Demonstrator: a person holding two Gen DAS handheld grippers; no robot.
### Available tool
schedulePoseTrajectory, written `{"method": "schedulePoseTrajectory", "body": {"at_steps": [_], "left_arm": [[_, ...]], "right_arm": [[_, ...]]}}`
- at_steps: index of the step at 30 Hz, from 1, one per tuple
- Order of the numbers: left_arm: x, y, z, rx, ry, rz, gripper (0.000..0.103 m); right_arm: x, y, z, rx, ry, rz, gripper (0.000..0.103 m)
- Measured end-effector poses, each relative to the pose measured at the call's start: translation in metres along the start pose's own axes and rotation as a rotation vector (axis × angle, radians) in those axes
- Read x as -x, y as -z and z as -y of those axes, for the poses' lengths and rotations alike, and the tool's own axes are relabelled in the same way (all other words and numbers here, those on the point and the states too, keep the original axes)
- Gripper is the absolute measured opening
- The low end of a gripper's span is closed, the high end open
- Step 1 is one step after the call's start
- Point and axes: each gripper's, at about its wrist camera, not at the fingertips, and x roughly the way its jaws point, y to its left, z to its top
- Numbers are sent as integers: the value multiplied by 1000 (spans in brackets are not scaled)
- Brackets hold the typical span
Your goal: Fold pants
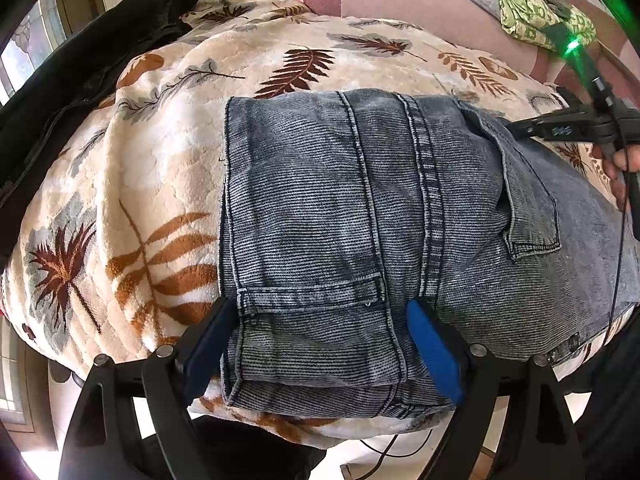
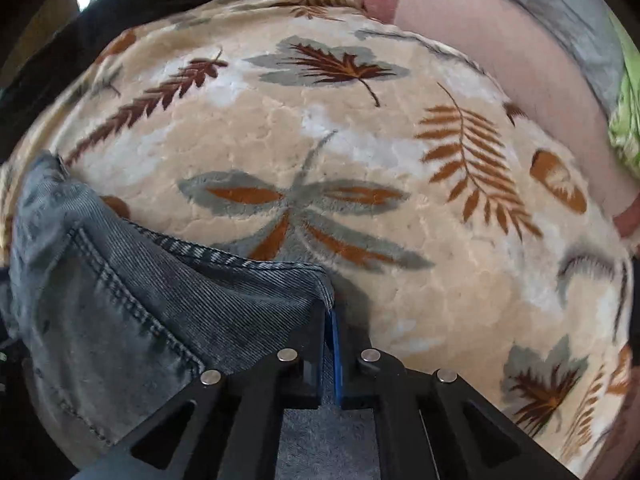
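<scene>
Grey-blue denim pants [image 1: 360, 220] lie folded in layers on a beige leaf-print blanket [image 1: 160, 152]. My left gripper [image 1: 320, 320] is open, its blue pads [image 1: 430, 348] standing on either side of the near folded edge, over a back pocket. My right gripper [image 2: 329, 316] is shut on a corner of the pants [image 2: 160, 288] and holds it just above the blanket [image 2: 360, 140]. The right gripper also shows in the left wrist view [image 1: 560, 130], at the pants' far right edge, with a hand behind it.
A black garment [image 1: 72, 80] lies along the blanket's left side. A pink sheet [image 1: 420, 4] and a green patterned cloth [image 1: 532, 12] lie at the back right. The bed's near edge drops off below the pants.
</scene>
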Motion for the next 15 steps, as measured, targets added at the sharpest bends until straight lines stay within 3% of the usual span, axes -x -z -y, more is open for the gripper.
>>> {"method": "schedulePoseTrajectory", "body": {"at_steps": [4,6,8,11,13,15], "left_arm": [[27,-5,-2,19,15,79,87],[51,-13,0,30,40,164,87],[58,-23,4,39,44,200,87],[32,-35,18,18,7,126,87],[-16,-32,31,-40,-79,-49,89],[-11,-31,36,-48,-118,8,94]], "right_arm": [[50,27,18,-185,-128,82,8],[59,49,15,-223,-209,80,8],[57,75,14,-284,-265,77,11],[16,105,24,-399,-318,-10,17],[14,115,38,-482,-409,25,16],[41,118,46,-502,-400,67,16]]}}
